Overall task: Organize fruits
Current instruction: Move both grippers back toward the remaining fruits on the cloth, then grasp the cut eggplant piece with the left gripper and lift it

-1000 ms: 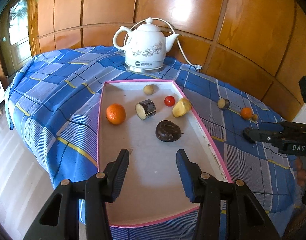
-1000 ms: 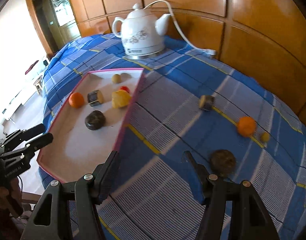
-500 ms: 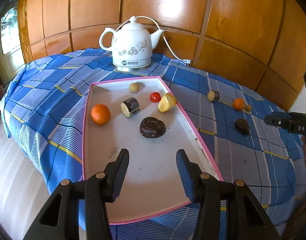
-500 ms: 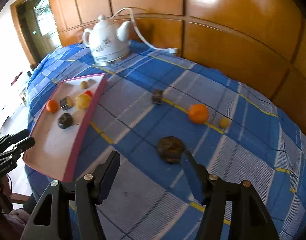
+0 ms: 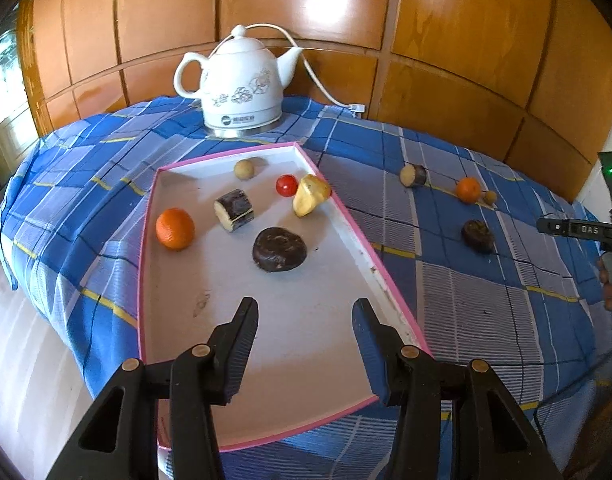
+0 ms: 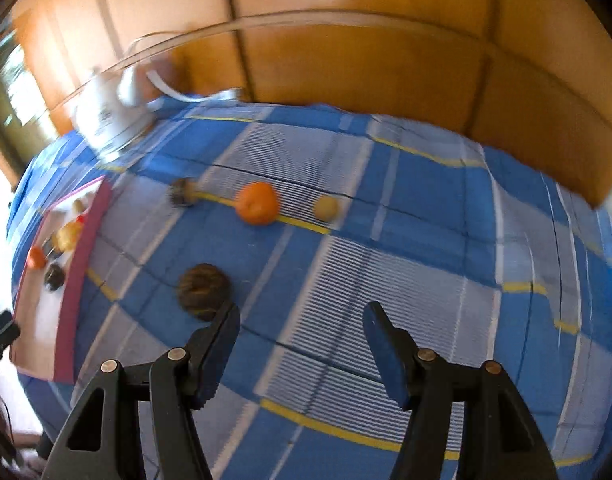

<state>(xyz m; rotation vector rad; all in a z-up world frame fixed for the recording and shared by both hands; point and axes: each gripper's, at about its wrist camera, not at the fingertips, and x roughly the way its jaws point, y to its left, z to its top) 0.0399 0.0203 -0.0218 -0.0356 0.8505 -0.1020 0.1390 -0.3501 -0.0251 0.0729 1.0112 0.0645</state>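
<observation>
Fruits sit split: an orange [image 5: 175, 228], a dark round fruit [image 5: 279, 249] and others lie in the pink-rimmed tray [image 5: 362, 256]; another orange [image 6: 259, 208] lies on the checked surface [image 6: 406, 240] at twelve o'clock from the right gripper [image 6: 302, 318]. Both it and the left gripper [image 5: 305, 312] hold their jaws released, empty.

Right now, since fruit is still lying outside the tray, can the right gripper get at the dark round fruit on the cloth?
Probably yes. The right gripper is open and empty, and the dark round fruit lies just beyond its left finger on bare tablecloth, nothing between them.
</observation>
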